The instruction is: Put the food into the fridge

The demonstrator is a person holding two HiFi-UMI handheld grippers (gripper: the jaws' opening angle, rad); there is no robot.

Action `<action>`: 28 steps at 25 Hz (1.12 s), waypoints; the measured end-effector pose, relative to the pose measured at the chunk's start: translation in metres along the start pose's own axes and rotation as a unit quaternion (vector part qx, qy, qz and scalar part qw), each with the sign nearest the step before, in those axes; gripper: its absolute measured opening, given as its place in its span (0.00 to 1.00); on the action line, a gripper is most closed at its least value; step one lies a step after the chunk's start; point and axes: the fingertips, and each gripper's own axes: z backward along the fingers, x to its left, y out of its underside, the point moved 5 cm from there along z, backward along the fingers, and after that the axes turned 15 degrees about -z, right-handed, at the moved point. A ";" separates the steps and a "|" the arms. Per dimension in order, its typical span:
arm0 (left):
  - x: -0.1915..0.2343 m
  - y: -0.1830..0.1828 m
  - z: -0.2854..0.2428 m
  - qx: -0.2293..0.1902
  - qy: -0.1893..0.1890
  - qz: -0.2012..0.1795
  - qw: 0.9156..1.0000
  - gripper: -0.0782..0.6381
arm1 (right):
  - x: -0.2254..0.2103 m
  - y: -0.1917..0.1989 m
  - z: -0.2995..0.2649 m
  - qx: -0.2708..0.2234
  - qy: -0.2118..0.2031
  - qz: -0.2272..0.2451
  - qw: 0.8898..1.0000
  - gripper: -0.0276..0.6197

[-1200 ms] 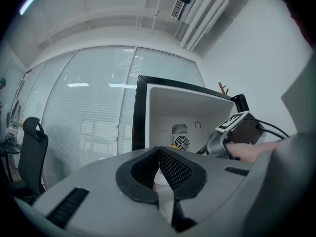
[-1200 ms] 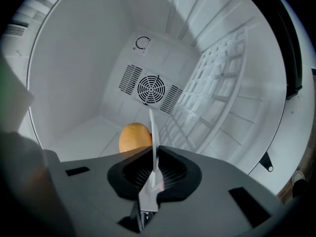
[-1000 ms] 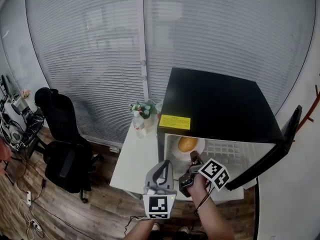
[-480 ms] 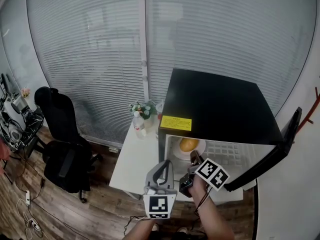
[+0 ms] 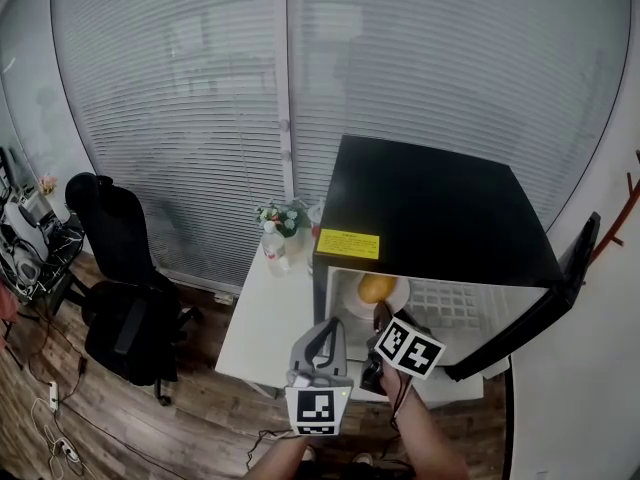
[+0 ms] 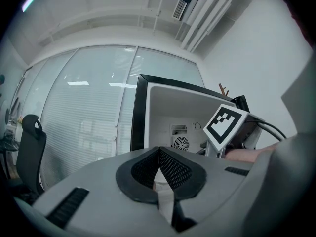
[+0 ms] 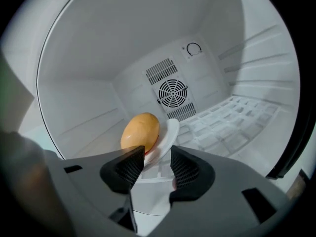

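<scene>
The jaws of our right gripper have just been opening and stand apart at the plate rim, not pressing it. The food sits on the plate inside the fridge. We should back straight out, with the left gripper closed and empty.

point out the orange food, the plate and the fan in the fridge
orange food [image 7: 140,131]: right gripper view, middle of its skin
plate [image 7: 172,131]: right gripper view, its right rim
fan [image 7: 173,93]: right gripper view, centre of its grille

Left claw closed, right claw just-parted
</scene>
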 end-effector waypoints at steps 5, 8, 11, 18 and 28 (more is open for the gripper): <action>0.000 0.000 -0.001 -0.003 -0.001 0.003 1.000 0.15 | -0.002 0.003 -0.002 -0.002 0.020 0.063 0.998 0.37; -0.001 0.003 -0.001 0.004 0.002 0.004 1.000 0.15 | -0.005 0.007 -0.003 -0.004 0.023 0.083 0.996 0.38; 0.000 0.006 -0.002 0.011 0.004 0.001 1.000 0.15 | -0.008 0.011 -0.006 -0.016 0.021 0.105 0.994 0.41; 0.002 0.008 -0.002 0.012 0.002 0.005 1.000 0.15 | -0.005 0.015 0.003 -0.068 0.001 0.174 0.982 0.42; -0.004 0.006 -0.003 0.010 0.006 0.004 1.000 0.15 | 0.012 0.007 0.055 -0.211 -0.089 0.235 0.944 0.41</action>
